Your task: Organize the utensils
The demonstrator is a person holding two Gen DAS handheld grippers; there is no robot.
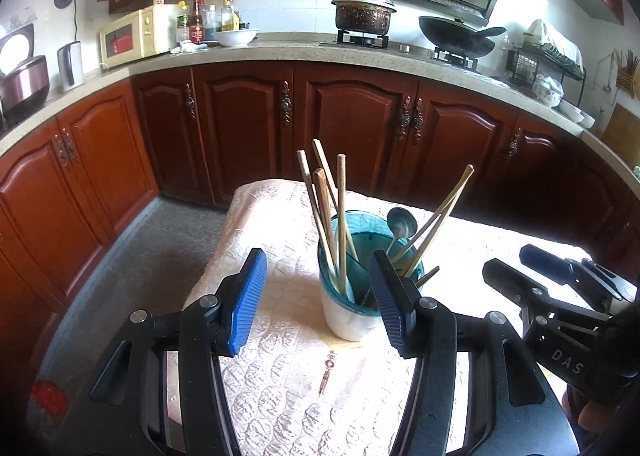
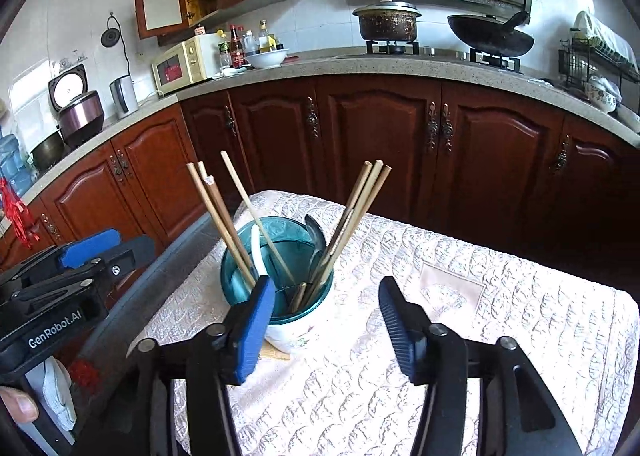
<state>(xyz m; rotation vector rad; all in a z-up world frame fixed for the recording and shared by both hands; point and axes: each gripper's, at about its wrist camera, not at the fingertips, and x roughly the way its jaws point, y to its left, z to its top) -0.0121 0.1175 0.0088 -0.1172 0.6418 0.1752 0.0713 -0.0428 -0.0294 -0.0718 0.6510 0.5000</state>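
A teal and white utensil holder (image 1: pixel 348 296) stands on a table covered with a pale quilted cloth (image 1: pixel 288 376). It holds several wooden chopsticks (image 1: pixel 340 215) and a metal spoon (image 1: pixel 401 224). My left gripper (image 1: pixel 318 296) is open and empty, just in front of the holder. In the right wrist view the holder (image 2: pixel 276 280) sits by the left finger of my right gripper (image 2: pixel 326 324), which is open and empty. The chopsticks (image 2: pixel 352 211) lean left and right, with a spoon (image 2: pixel 316 236) and a white utensil (image 2: pixel 258 252) among them. Each gripper shows in the other's view: the right one (image 1: pixel 532 268), the left one (image 2: pixel 108 246).
Red-brown cabinets (image 1: pixel 352 123) under a stone counter (image 1: pixel 280 51) wrap around behind the table. On the counter stand a microwave (image 1: pixel 136 35), bottles, a white bowl (image 1: pixel 236 37), a pot (image 1: pixel 362 15), a wok (image 1: pixel 460 37) and a dish rack (image 1: pixel 544 59). Grey floor (image 1: pixel 160 240) lies left.
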